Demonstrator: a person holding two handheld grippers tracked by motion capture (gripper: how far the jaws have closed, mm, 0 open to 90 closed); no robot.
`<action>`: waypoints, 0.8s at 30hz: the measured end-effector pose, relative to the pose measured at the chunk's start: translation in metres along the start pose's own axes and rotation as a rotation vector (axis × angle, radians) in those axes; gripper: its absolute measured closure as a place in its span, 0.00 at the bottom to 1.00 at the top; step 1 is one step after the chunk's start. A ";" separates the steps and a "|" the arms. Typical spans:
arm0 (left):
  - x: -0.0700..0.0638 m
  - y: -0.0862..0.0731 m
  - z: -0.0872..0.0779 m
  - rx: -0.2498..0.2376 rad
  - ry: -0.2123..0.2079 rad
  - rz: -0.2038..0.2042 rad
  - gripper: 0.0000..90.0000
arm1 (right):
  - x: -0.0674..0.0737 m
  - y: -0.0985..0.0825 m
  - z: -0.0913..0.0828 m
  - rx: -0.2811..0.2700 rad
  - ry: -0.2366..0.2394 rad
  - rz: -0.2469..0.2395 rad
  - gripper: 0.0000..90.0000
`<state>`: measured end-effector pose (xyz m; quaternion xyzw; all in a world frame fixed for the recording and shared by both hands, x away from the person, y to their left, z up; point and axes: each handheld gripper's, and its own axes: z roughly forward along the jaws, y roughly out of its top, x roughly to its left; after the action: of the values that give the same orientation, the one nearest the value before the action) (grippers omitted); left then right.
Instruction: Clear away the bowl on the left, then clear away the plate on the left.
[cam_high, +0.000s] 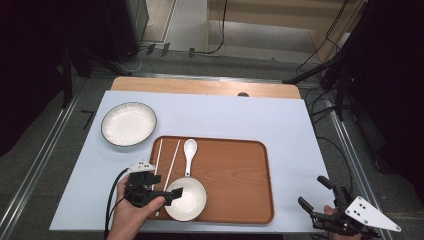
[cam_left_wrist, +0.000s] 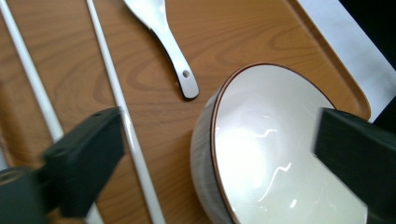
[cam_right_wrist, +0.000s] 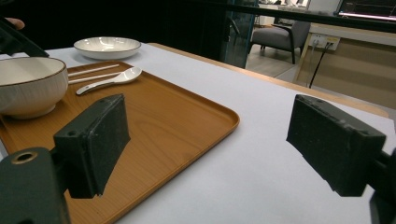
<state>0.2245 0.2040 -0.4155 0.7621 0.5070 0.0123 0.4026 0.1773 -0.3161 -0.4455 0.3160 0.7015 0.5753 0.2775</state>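
A white bowl with a brown rim stands at the front left of a wooden tray. My left gripper is open over the bowl's left side. In the left gripper view the bowl has its near wall between the jaws of the left gripper, with one jaw over a chopstick and the other over the bowl's inside. My right gripper stands open off the tray's front right corner, and the right gripper holds nothing.
A white spoon and two white chopsticks lie on the tray behind the bowl. A shallow white plate sits on the pale table cover at the back left. Dark stands and cables surround the table.
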 end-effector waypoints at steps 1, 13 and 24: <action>0.003 0.001 -0.002 -0.009 -0.009 -0.013 0.00 | 0.000 0.000 0.000 0.000 0.001 -0.001 0.15; 0.025 0.008 -0.025 -0.108 0.064 -0.039 0.00 | 0.000 0.000 0.001 0.000 0.000 0.000 0.15; 0.059 0.019 -0.043 -0.198 0.186 -0.097 0.00 | 0.000 -0.001 0.002 0.004 0.003 -0.002 0.15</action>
<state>0.2495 0.2731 -0.3973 0.6888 0.5745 0.1133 0.4274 0.1785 -0.3151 -0.4463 0.3151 0.7033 0.5741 0.2764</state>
